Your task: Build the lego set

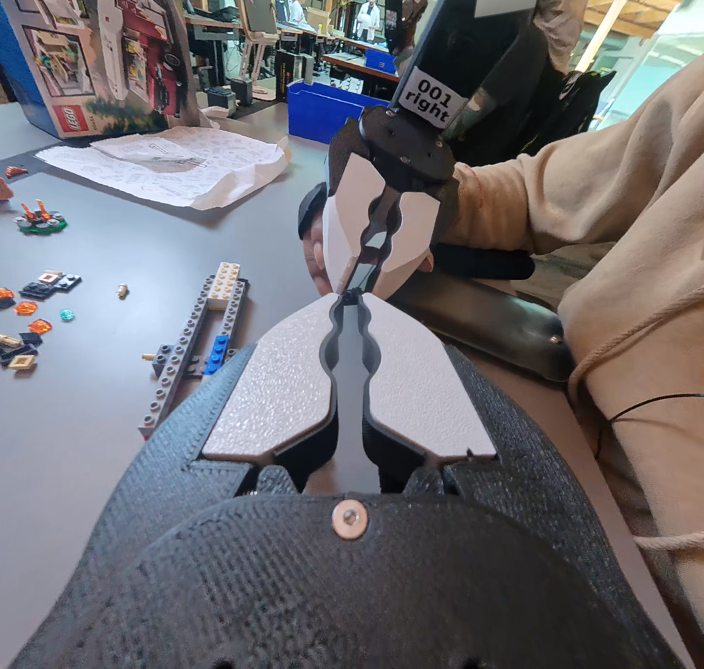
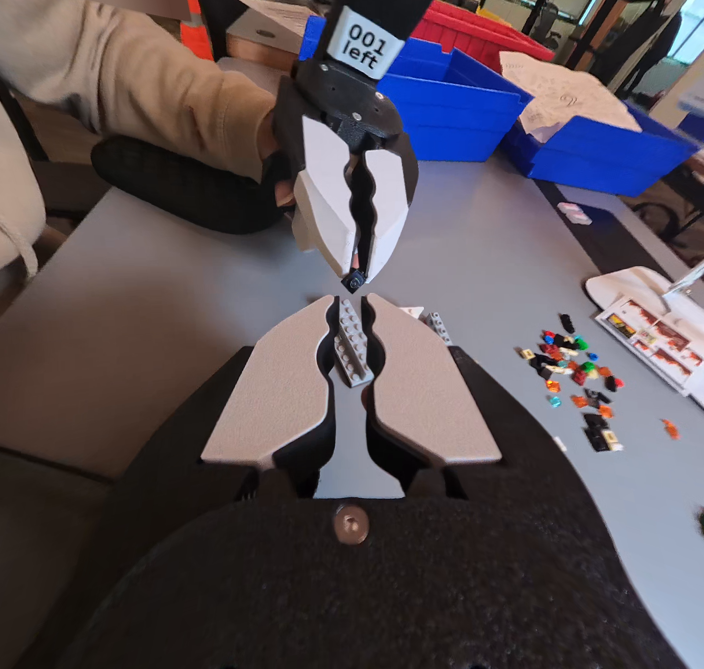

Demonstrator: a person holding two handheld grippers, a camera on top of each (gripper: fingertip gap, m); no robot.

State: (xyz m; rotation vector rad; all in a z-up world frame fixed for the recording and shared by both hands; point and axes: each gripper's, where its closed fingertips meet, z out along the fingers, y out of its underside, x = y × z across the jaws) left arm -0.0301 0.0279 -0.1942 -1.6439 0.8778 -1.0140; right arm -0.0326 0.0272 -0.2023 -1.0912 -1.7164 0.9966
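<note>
While the left hand-held gripper (image 2: 356,279) pinches a small black piece (image 2: 354,282), seemingly for handover, the right hand-held gripper (image 2: 351,298), slightly parted and empty, hovers above the grey frame (image 2: 352,346) on the bench (image 2: 476,251).

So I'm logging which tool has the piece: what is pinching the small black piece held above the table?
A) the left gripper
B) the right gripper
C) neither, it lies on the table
A: the right wrist view shows the small black piece clamped at the left gripper tips.
</note>
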